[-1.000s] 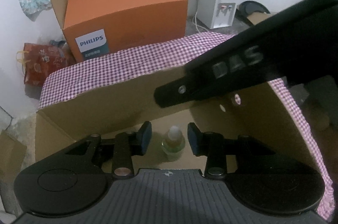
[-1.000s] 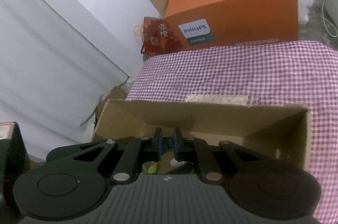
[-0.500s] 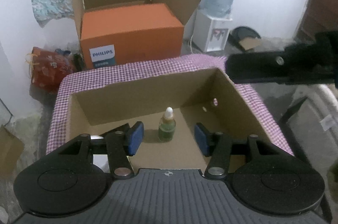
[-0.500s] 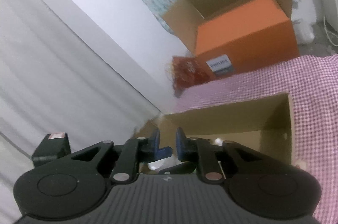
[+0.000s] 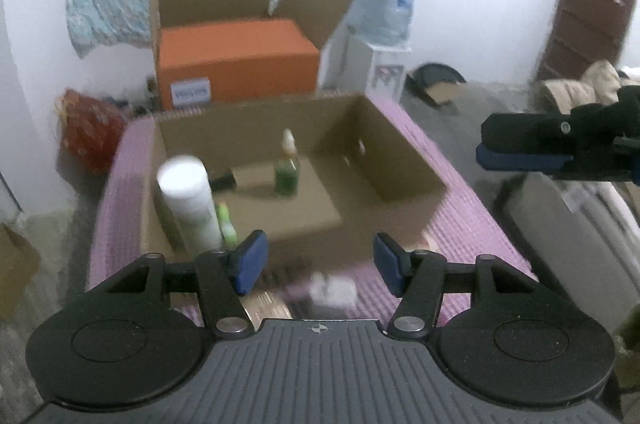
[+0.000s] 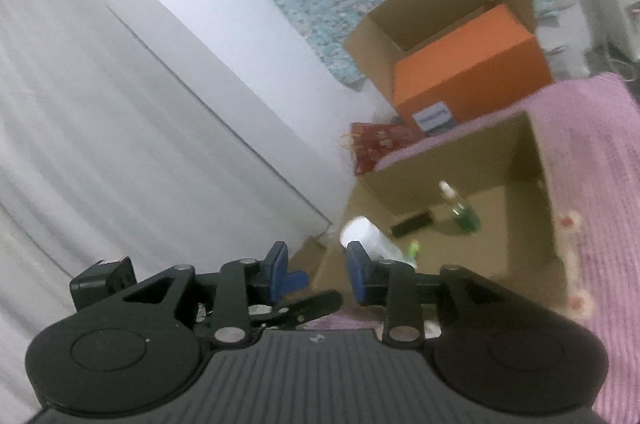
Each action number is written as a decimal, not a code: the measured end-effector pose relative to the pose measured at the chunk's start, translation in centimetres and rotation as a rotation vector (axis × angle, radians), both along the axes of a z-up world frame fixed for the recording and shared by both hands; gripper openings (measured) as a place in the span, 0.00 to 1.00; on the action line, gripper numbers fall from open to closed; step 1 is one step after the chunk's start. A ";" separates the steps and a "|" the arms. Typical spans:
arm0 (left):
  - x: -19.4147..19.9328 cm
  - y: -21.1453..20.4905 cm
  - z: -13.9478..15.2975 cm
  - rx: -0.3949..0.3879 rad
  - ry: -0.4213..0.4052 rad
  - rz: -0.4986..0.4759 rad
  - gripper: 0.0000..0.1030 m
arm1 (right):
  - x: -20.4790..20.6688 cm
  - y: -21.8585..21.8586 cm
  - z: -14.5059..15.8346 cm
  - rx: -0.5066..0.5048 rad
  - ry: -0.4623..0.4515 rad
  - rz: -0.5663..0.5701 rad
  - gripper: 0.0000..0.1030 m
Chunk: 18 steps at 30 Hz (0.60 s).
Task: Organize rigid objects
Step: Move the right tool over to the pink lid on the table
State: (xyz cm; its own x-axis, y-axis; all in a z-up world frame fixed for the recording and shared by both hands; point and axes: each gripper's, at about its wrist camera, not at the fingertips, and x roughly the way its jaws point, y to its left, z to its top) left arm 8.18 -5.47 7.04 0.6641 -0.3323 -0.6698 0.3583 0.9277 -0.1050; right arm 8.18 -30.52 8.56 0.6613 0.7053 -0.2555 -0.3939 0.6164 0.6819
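Four things sit inside the open cardboard box (image 5: pixel 400 160) on the checked tabletop (image 5: pixel 472 224): a green dropper bottle (image 5: pixel 286 172) upright mid-floor, a white cylinder (image 5: pixel 188 200), a small green bottle (image 5: pixel 226 224) just beside it, and a flat black item (image 5: pixel 222 181). The left claw (image 5: pixel 316 264) and right claw (image 6: pixel 316 274) are both spreading apart with nothing between their pads.

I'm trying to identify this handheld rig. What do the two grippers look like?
Both look alike: the left gripper and right gripper have a dark grey ribbed body, two round black discs, black linkage arms with silver pivot pins, and fingers tipped with blue pads. No cables or sleeves show.
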 end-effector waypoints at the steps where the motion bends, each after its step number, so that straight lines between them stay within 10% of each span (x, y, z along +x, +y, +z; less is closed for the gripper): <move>1: -0.5 0.1 -0.7 -0.007 0.018 -0.014 0.57 | -0.8 -0.2 -0.7 -0.005 0.012 -0.016 0.34; 18: -2.8 -6.6 -10.6 0.080 0.182 -0.222 0.54 | -4.7 -2.2 -13.4 -0.083 0.340 -0.190 0.34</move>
